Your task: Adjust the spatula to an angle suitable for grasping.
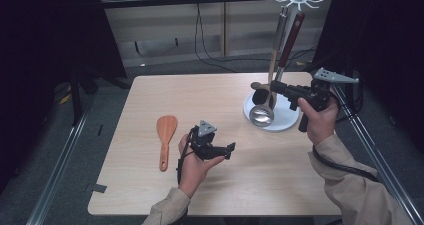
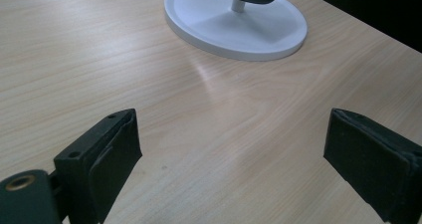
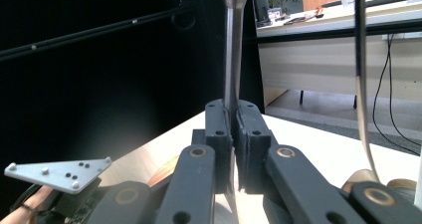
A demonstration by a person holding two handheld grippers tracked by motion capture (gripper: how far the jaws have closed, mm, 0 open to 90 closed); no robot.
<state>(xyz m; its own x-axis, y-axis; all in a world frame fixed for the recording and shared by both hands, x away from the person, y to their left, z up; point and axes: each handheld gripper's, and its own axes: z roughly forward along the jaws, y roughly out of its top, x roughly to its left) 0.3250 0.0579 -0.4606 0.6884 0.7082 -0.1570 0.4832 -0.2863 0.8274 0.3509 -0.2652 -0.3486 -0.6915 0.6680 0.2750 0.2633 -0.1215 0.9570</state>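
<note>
Right gripper (image 1: 276,87) fingers clamped on ladle (image 1: 262,114) handle at 2 o'clock; left gripper (image 1: 231,150) fingers open over tabletop (image 1: 150,95).

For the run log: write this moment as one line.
right claw: shut on ladle handle | ladle: hanging on rack | left claw: open, above table | wooden spatula: flat on table

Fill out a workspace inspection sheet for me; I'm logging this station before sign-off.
Surface: light wood table, bare between things.
Job's things: metal ladle hangs on white utensil stand; its handle is clamped by right gripper.
Clutter: orange spatula lies flat by left gripper.
Grippers: left open over bare wood; right shut on ladle.
Cables: black cable trails along right sleeve; floor wires behind.
Surroundings: dark curtains, metal rails.
</note>
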